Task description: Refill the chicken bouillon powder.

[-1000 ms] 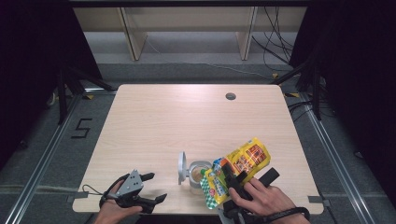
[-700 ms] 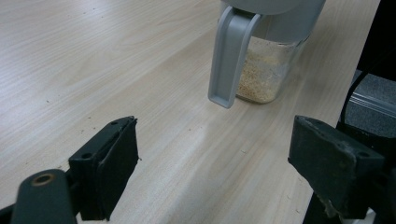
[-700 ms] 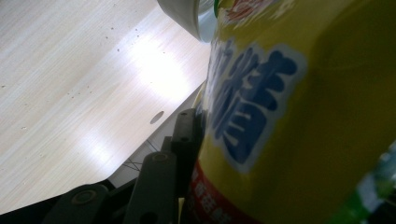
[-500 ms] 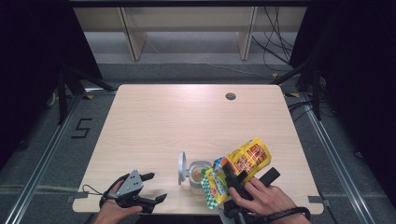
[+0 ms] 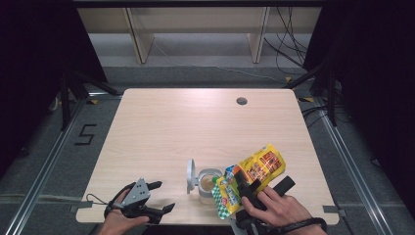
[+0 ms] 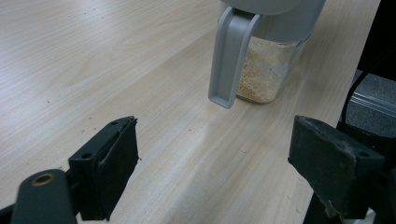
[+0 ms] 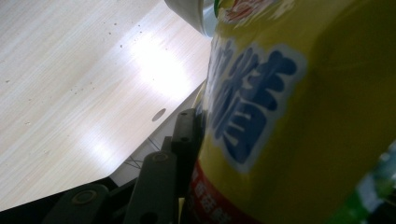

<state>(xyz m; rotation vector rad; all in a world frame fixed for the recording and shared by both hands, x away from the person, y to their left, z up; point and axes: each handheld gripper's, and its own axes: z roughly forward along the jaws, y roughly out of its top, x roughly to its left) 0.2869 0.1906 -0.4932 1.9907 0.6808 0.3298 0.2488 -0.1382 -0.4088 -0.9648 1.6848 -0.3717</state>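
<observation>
A yellow and green snack bag [image 5: 254,171] hangs tilted at the table's near edge, its green end against a small clear jar [image 5: 209,182]. My right gripper [image 5: 264,178] is shut on the bag, a hand behind it. In the right gripper view the bag [image 7: 289,116] is close up, and one black finger [image 7: 184,137] presses on its side. The jar's grey lid [image 5: 190,175] stands flipped open on its left. Left of the jar my left gripper [image 5: 162,196] rests low and open, holding nothing. In the left gripper view the jar [image 6: 264,70] holds tan crumbs beyond the spread jaws.
The light wooden table [image 5: 195,127] has a round cable hole [image 5: 241,101] at the far right. Dark floor, metal rails and a shelf unit [image 5: 195,29] surround it. Cables lie on the floor at the back right.
</observation>
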